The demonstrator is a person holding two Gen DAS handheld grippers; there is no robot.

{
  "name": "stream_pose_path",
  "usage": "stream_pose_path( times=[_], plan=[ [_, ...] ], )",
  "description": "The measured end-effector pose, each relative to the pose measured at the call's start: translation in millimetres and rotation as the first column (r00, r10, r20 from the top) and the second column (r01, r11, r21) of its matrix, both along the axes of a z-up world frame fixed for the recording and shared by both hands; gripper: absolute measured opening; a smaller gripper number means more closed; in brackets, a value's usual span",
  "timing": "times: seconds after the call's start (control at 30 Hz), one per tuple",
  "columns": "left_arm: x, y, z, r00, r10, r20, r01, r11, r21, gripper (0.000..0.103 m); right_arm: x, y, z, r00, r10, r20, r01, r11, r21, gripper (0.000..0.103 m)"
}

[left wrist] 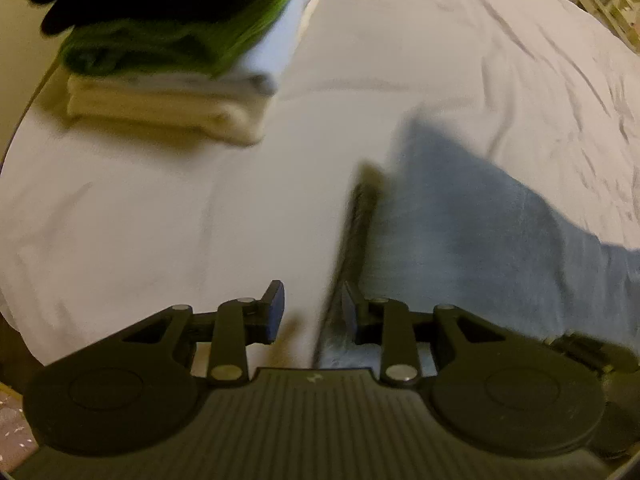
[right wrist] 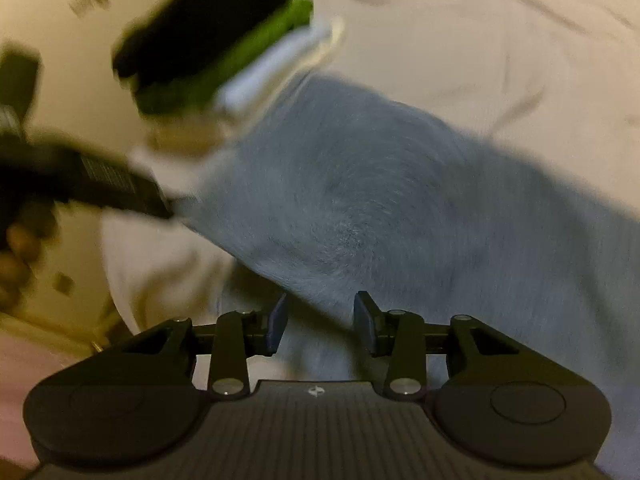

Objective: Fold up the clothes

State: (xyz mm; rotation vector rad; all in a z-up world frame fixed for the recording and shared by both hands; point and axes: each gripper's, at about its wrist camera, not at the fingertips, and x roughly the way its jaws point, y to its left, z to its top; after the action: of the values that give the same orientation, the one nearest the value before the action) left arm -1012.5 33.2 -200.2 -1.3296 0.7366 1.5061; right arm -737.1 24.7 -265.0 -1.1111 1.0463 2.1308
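A blue-grey towel lies on the white bed sheet, to the right in the left wrist view. Both views are blurred by motion. My left gripper is open, its right finger against the towel's left edge. In the right wrist view the towel fills the middle. My right gripper is open with the towel's near edge between and ahead of its fingers. The left gripper also shows there at the towel's left corner.
A stack of folded clothes, black on green on pale blue on cream, sits at the far left of the bed. It also shows in the right wrist view. The wrinkled sheet stretches far and right.
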Motion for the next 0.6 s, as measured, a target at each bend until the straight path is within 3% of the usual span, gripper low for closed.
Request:
stream_pose_path(
  times=[0.07,0.13,0.17,0.2,0.23,0.3,0.33,0.4,0.47,0.6],
  plan=[
    [-9,-12,-6,1.0,-0.017,0.013,0.017,1.0,-0.013,0.027,3,-15,-10,0.997,-0.078,0.023,0.079,0.995,-0.061,0.042],
    [-12,-19,-14,0.998,-0.026,0.052,0.027,0.999,-0.021,0.027,18,-22,-18,0.977,-0.214,0.01,0.214,0.965,-0.15,0.042],
    [-11,-21,-17,0.996,-0.029,0.079,0.031,0.999,-0.021,0.027,31,-24,-22,0.951,-0.308,-0.009,0.3,0.931,-0.209,0.042],
    [-11,-22,-22,0.994,-0.029,0.102,0.031,0.999,-0.021,0.027,51,-25,-28,0.906,-0.422,-0.034,0.397,0.874,-0.281,0.042],
    [-8,-20,-25,0.99,-0.032,0.134,0.034,0.999,-0.019,0.027,71,-27,-33,0.844,-0.534,-0.054,0.484,0.801,-0.353,0.042],
    [-1,-16,-33,0.979,-0.036,0.199,0.04,0.999,-0.014,0.027,112,-38,-45,0.657,-0.748,-0.089,0.627,0.608,-0.488,0.044],
    [3,-15,-38,0.971,-0.025,0.239,0.029,1.0,-0.012,0.027,132,-44,-50,0.555,-0.826,-0.099,0.672,0.516,-0.531,0.044],
    [8,-14,-48,0.948,0.027,0.316,-0.027,1.0,-0.006,0.028,161,-54,-59,0.391,-0.914,-0.11,0.726,0.38,-0.574,0.044],
    [11,-14,-60,0.924,0.101,0.37,-0.102,0.995,-0.018,0.031,182,-62,-65,0.277,-0.954,-0.118,0.759,0.292,-0.582,0.044],
    [11,-14,-80,0.896,0.223,0.383,-0.228,0.973,-0.032,0.034,206,-71,-81,0.108,-0.987,-0.121,0.793,0.159,-0.589,0.044]
  ],
)
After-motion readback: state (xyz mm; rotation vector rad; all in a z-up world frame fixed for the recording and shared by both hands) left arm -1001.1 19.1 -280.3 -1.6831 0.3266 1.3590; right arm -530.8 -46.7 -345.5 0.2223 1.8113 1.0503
